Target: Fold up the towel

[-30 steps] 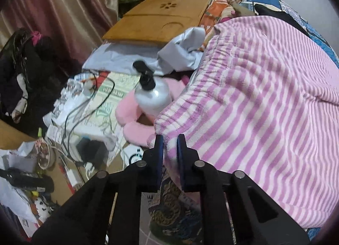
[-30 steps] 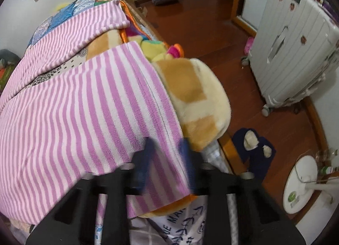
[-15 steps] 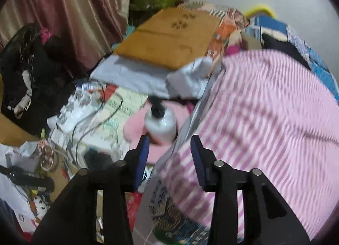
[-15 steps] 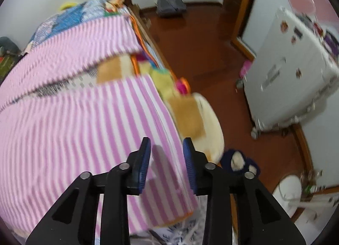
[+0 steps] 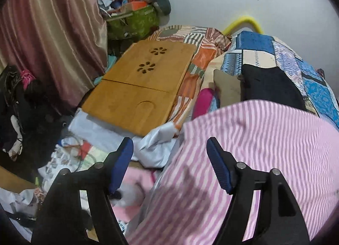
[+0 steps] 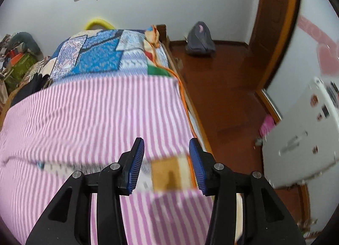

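Both tongs are opening with nothing gripped: the left tongs [image 5: 169, 166] stand wide, the right tongs [image 6: 167, 160] narrower. Beneath them one pink-striped towel [image 6: 95, 118] lies spread on the bed [image 6: 101, 54]. Farther off, one wooden lap tray [image 5: 139, 88].

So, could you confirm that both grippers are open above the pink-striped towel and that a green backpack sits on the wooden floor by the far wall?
Not quite: the backpack is grey, as the right wrist view shows. The rest holds: the left gripper and right gripper are opening, nothing gripped, above the pink-striped towel, and the backpack sits on the wooden floor by the far wall.
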Demonstrator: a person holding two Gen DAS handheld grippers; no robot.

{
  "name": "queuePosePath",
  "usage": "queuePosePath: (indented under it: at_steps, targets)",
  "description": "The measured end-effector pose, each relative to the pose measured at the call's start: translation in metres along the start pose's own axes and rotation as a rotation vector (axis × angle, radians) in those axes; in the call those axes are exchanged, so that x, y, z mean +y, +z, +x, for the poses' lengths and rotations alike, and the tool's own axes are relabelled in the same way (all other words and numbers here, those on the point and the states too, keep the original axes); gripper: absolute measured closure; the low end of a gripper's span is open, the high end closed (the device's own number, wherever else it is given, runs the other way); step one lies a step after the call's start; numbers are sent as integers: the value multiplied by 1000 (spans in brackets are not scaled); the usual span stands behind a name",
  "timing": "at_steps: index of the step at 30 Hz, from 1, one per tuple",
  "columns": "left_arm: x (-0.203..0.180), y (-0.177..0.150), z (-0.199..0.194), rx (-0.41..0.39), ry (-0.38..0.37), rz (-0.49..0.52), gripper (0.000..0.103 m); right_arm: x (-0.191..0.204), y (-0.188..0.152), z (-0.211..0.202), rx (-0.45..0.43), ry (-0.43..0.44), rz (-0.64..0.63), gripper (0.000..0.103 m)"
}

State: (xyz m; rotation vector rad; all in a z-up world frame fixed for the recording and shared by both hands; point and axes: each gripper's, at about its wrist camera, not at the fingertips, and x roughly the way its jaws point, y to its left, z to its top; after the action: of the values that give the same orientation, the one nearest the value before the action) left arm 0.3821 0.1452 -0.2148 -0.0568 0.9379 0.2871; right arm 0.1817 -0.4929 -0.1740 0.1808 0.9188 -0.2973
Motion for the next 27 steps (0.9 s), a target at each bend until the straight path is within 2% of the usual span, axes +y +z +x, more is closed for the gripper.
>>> queuePosePath:
  at_steps: [2,5,9,14,17,20,22,24,27]
  targets:
    - [-7,11,25,43,-19,-20,32,9,13,16,0,9,-2,61]
    - [-17,23,73,127,-21,-25,32,22,30,45,29,-21,-34,58]
    - [-22,24,134,236,-8,-34,32,39,48,83,50,-46,-94,52]
    - [-21,16,177,352,-39,-36,32,40,66,122,95,-74,-143,47]
    - [-27,13,186,370,-51,-19,32,31,71,143,114,-58,-137,46]
    - [-32,15,188,355,-48,1,32,18,79,163,132,-45,-94,45]
    - [-36,16,189,349,-56,16,39,11,83,173,134,-35,-61,45]
    - [-42,16,190,348,-91,20,55,7,89,185,139,-26,-37,45]
    - [-50,16,192,341,-61,48,59,4,92,205,161,-36,-19,44]
